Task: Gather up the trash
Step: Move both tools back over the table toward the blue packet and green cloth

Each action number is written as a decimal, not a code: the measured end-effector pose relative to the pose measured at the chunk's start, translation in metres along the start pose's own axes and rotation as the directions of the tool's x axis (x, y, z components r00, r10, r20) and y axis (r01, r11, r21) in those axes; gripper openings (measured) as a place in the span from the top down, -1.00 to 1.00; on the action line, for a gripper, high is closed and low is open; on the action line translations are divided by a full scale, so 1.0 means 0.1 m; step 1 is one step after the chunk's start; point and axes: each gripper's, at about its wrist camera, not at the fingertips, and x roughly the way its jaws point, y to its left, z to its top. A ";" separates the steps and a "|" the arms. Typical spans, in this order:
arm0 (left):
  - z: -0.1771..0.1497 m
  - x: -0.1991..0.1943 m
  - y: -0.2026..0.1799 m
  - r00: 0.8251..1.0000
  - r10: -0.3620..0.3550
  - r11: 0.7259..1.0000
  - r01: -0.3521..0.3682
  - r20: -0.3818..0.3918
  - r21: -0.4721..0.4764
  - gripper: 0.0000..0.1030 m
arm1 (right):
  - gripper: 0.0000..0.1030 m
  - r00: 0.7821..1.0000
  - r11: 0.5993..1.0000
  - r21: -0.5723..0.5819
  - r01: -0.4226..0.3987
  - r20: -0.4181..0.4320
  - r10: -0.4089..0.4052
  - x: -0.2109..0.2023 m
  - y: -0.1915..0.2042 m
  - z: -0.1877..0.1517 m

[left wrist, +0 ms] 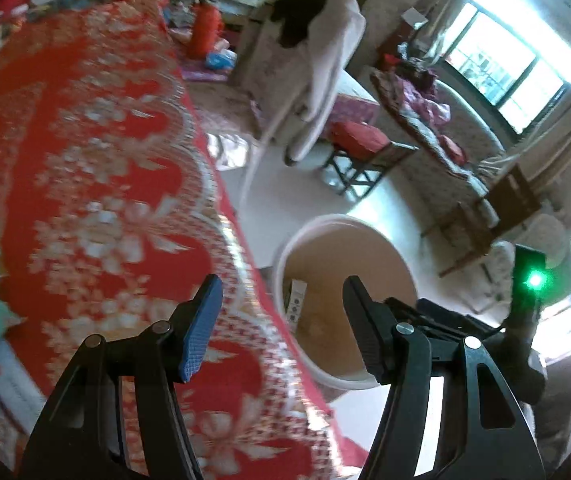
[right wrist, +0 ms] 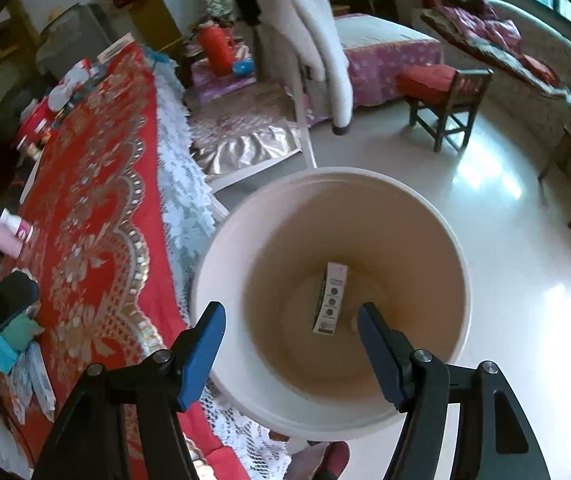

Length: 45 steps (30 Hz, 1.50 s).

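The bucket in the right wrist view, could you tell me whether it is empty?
No, a small printed box lies at the bottom of the bucket.

A: The bucket (right wrist: 327, 200) mouth gapes wide; only a small carton (right wrist: 330, 300) lies at its bottom.

B: Its rim sits just beside the red-clothed desk (right wrist: 97, 184) edge. The shiny floor (right wrist: 505, 264) on the far side is bare, up to the stool (right wrist: 445, 96).

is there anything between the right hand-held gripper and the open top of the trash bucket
Nothing visible. The right hand-held gripper hangs open and empty directly over the bucket, whose mouth is uncovered. Only a small carton lies at the bottom inside.
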 end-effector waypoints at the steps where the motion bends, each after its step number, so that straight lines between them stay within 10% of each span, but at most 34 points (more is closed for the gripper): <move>1: -0.01 -0.03 0.03 1.000 0.012 1.000 -0.012 0.006 -0.002 -0.19 | -0.28 1.000 1.000 -0.006 -0.001 0.003 0.001 0.00 0.03 0.00; 45: -0.33 -1.34 1.45 0.892 0.415 0.903 -0.380 0.180 -0.199 -0.19 | -0.37 0.982 0.906 -0.381 -0.183 -0.022 0.189 -0.08 2.23 -0.06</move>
